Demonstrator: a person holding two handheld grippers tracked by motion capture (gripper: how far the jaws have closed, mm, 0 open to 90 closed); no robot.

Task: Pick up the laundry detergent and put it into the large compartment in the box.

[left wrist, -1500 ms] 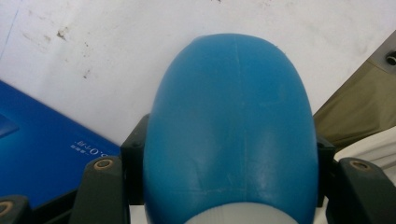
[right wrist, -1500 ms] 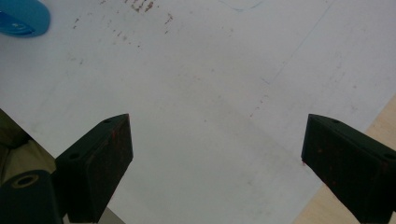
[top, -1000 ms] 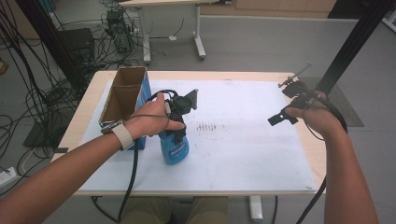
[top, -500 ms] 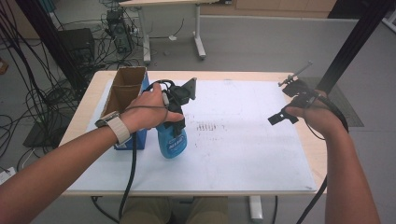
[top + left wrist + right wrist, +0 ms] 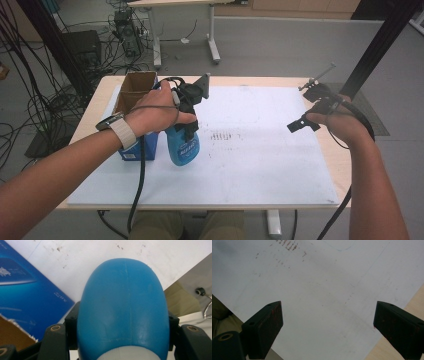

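My cardboard box (image 5: 134, 92) sits in the upper left of the high view, open at the top; I can't make out what's inside. My left gripper (image 5: 189, 107) pinches the blue bottle (image 5: 183, 146) (its rounded body bulges between the jaws in the left gripper view), hanging just right of the box. My right gripper (image 5: 306, 120) stands spread over the white sheet (image 5: 260, 165) near the table's (image 5: 332, 150) right edge; bare sheet lies between them.

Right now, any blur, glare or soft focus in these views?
High view: even light, slightly soft. Left gripper view: blue bottle so close it looks soft, faint sheen, no hard glare. Right gripper view: white sheet evenly lit, stains readable, open right gripper slightly soft.
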